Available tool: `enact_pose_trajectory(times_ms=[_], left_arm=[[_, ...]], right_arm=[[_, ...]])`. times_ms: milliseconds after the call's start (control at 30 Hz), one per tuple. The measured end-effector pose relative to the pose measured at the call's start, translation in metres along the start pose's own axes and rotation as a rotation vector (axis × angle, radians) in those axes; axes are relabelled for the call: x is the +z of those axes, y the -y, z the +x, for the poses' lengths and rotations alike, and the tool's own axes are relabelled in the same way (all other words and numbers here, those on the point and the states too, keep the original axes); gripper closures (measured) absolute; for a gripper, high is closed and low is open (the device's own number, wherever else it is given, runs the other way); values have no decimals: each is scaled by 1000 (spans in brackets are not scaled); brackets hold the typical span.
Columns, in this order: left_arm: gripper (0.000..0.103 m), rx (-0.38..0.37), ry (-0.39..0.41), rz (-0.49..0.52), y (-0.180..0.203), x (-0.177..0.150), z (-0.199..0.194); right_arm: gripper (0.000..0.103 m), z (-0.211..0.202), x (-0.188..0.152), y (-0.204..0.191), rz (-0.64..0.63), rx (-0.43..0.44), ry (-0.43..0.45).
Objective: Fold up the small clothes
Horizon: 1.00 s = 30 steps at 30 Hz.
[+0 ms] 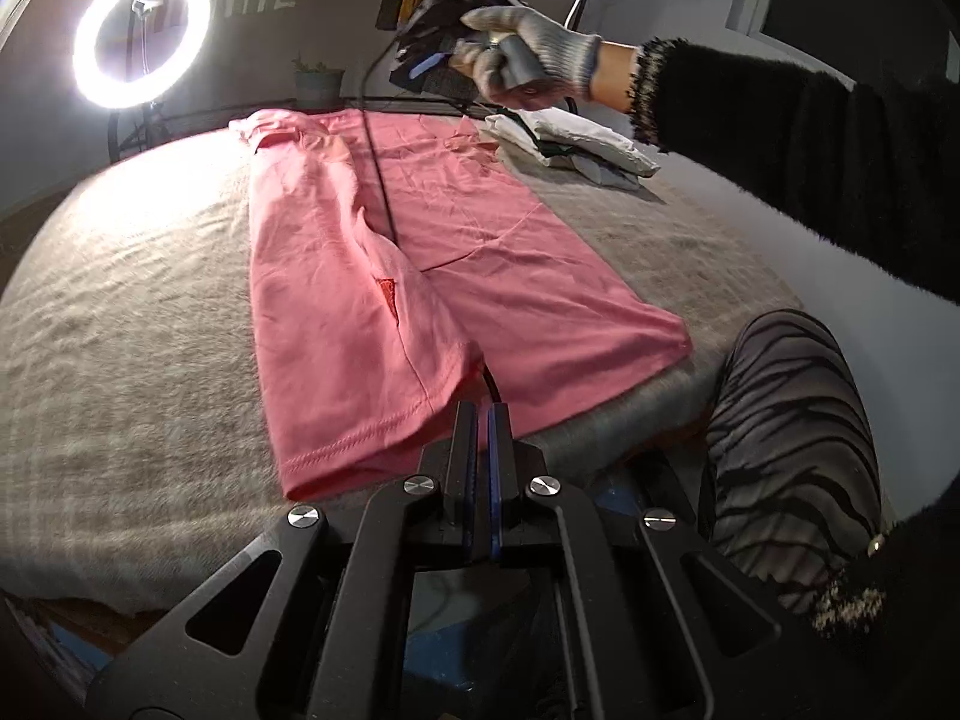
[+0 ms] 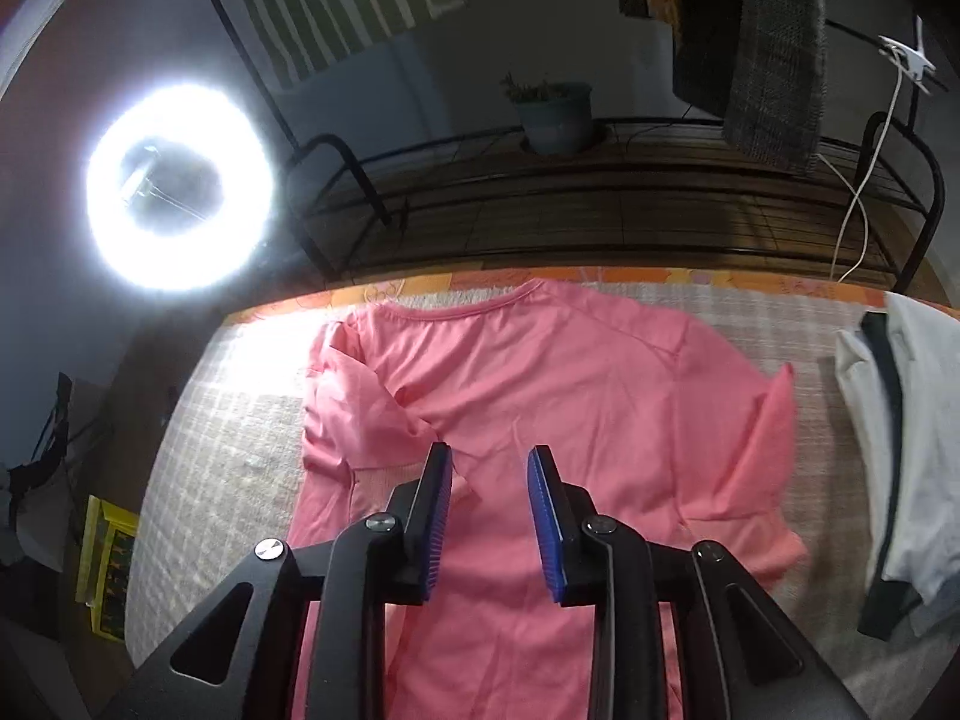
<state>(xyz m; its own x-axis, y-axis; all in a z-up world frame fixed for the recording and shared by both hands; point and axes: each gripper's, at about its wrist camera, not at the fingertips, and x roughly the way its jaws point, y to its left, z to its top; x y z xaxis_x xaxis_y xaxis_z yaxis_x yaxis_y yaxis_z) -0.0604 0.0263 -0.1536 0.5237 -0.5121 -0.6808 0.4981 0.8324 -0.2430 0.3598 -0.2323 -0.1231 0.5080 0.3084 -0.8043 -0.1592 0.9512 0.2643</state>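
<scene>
Right wrist: right gripper (image 2: 489, 468) fingers apart above pink shirt (image 2: 540, 396); left gripper (image 1: 482, 414) fingers together at hem.

Grey knit glove (image 1: 534, 51); fuzzy black sleeve (image 1: 798, 162); blue-padded black fingers (image 2: 547, 531).

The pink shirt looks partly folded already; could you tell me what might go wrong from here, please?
1. A black cable trails across the pink shirt from the right gripper; it could drag on the fabric and undo the fold on the left side.
2. The left gripper is shut near the hem; whether it holds cloth is unclear, so a lift may miss.
3. The folded white pile lies close beside the shirt, so folding the right sleeve may disturb it.
</scene>
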Motion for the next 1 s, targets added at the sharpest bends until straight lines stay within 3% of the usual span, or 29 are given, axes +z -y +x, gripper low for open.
enact_pose_trajectory(times_ms=[267,500,567,667,1000], left_arm=[[103,45,45,-4,5,-1,-20],[103,66,72,-35,5,11,-6],[103,63,74,-42,10,14,4],[90,52,59,-45,20,21,26],[88,-47,-31,93,99,37,100]], right_arm=[[76,-98,-24,35,25,20,119],[73,-174,-78,65,18,54,187],[72,-185,-92,75,11,57,190],[67,-200,-110,91,-25,46,190],[59,-221,-145,162,-55,30,115]])
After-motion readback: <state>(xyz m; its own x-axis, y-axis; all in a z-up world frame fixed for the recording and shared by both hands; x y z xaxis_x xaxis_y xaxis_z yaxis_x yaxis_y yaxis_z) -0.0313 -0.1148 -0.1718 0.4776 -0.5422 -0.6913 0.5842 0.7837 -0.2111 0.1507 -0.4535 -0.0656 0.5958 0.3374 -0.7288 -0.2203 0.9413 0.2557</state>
